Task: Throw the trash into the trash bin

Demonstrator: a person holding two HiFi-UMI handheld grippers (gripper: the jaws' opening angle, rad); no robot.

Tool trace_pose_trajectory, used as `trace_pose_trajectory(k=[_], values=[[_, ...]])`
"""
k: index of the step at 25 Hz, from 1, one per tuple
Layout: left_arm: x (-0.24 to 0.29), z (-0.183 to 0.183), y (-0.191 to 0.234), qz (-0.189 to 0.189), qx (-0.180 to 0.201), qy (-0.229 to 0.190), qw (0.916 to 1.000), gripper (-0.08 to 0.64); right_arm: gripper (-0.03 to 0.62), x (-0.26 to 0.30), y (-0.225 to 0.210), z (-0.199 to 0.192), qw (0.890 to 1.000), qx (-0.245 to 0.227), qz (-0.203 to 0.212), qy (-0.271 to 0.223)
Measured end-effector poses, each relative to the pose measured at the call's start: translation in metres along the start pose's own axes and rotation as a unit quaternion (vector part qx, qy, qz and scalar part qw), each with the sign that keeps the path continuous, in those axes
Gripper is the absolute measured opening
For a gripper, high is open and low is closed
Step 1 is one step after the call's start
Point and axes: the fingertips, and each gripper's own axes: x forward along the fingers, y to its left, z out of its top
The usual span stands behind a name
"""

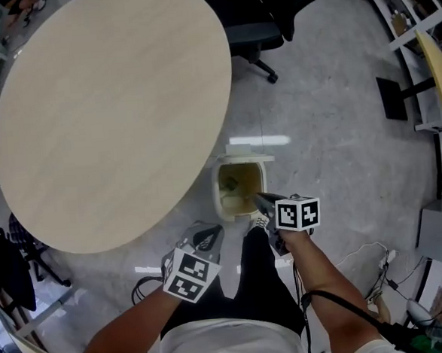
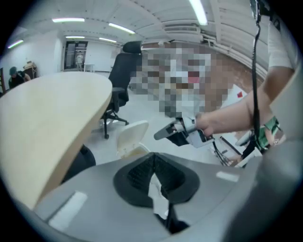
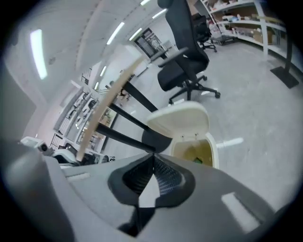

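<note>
- Left gripper (image 2: 152,157) is seen pressed together on a scrap of white paper (image 2: 155,190); the scrap is pinched between the pads and hangs down toward the camera.
- In the head view the left gripper (image 1: 208,235) is held at 7 o'clock from the trash bin (image 1: 218,193), apart from it and outside the rim.
- Right gripper (image 3: 154,156) is seen pressed together, with nothing held between the pads.
- In the head view the right gripper (image 1: 259,199) is placed at 5 o'clock of the bin, its tip over the near right corner of the rim.
- From the left gripper view the right gripper (image 2: 161,134) is seen at 1 o'clock, with the bin (image 2: 130,138) at 11 o'clock.
- The bin (image 3: 214,147) is seen with its lid (image 3: 182,118) swung up; a small green piece (image 3: 197,160) and yellowish contents are visible inside, not made out further.
- The bin is set on the grey floor (image 1: 331,126), partly under the edge of the round table (image 1: 110,104), which fills 10 o'clock of the head view.
- A black office chair (image 1: 252,30) is seen at 12 o'clock beyond the bin.
- Cables (image 1: 375,270) are lying on the floor at 4 o'clock.
</note>
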Motion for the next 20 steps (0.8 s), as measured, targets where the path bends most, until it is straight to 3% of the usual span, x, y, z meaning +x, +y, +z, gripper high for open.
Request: trace_pose_trajectory(k=[5,12,15,20], values=[[-0.055,0.052,-0.005,-0.005,0.009,-0.059,0.9982,0.006,0.002,-0.098,0.077,0.046,0.993,-0.024,0.052,-0.101],[-0.123,0.117,0.006,0.017,-0.012,-0.149,0.9886,0.007,0.002,-0.198,0.163,0.075,0.973,-0.116,0.016,-0.200],[-0.144,0.133,0.000,0.023,-0.020,-0.174,0.9843,0.007,0.002,-0.221,0.175,0.078,0.962,-0.165,-0.006,-0.218],[-0.168,0.144,-0.025,0.045,-0.035,-0.208,0.9765,0.008,0.002,-0.254,0.188,0.083,0.954,-0.195,0.021,-0.225]])
